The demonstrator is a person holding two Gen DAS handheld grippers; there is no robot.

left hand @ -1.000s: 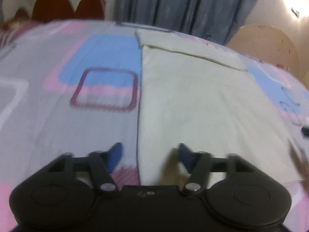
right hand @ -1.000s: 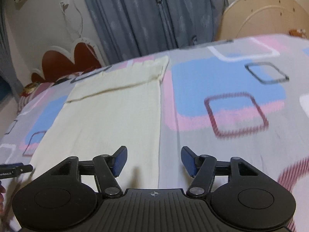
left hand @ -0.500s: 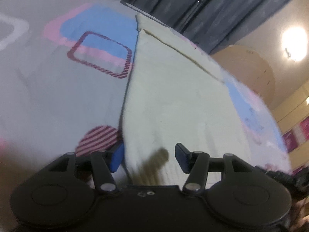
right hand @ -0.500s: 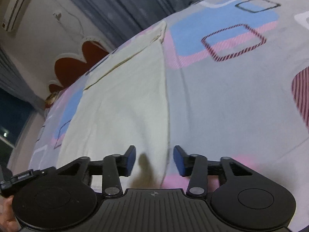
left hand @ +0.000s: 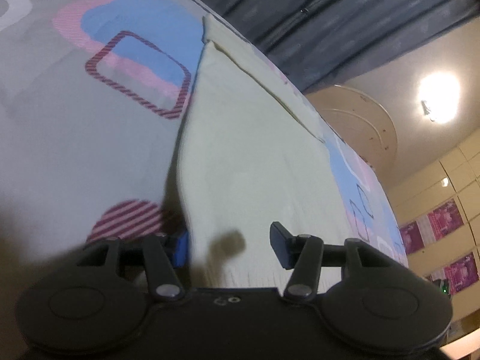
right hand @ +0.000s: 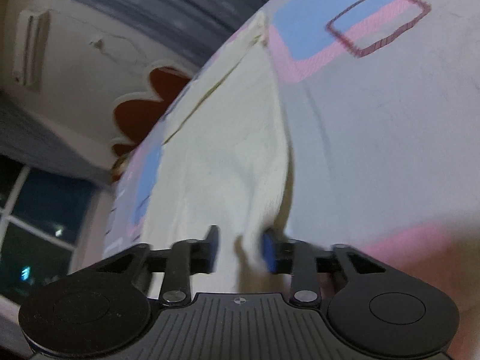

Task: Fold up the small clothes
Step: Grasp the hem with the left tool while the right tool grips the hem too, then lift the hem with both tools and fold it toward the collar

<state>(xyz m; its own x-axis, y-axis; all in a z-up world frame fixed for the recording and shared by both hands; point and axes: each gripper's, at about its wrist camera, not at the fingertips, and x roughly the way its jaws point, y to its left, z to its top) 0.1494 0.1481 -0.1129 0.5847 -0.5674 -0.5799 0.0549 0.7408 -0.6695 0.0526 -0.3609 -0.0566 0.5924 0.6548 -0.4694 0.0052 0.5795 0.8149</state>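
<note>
A cream garment (left hand: 249,156) lies flat on the patterned bedsheet (left hand: 75,126), with a folded band at its far end. My left gripper (left hand: 231,247) is low at the garment's near left corner, jaws wide apart, the cloth between them. In the right wrist view the same garment (right hand: 228,138) runs away from me. My right gripper (right hand: 240,250) sits at its near right corner, jaws partly closed around a raised fold of the cloth's edge, with a gap still between them.
The grey sheet with blue, pink and striped shapes (right hand: 390,120) spreads on both sides. Grey curtains (left hand: 330,9) hang behind the bed. A red flower-shaped headboard (right hand: 144,105) and a window (right hand: 36,225) show at the left of the right wrist view.
Both grippers dropped down to the garment's near corners and tilted. The right jaws narrowed around the cloth's edge, which now rises between them. The left jaws stayed wide.
</note>
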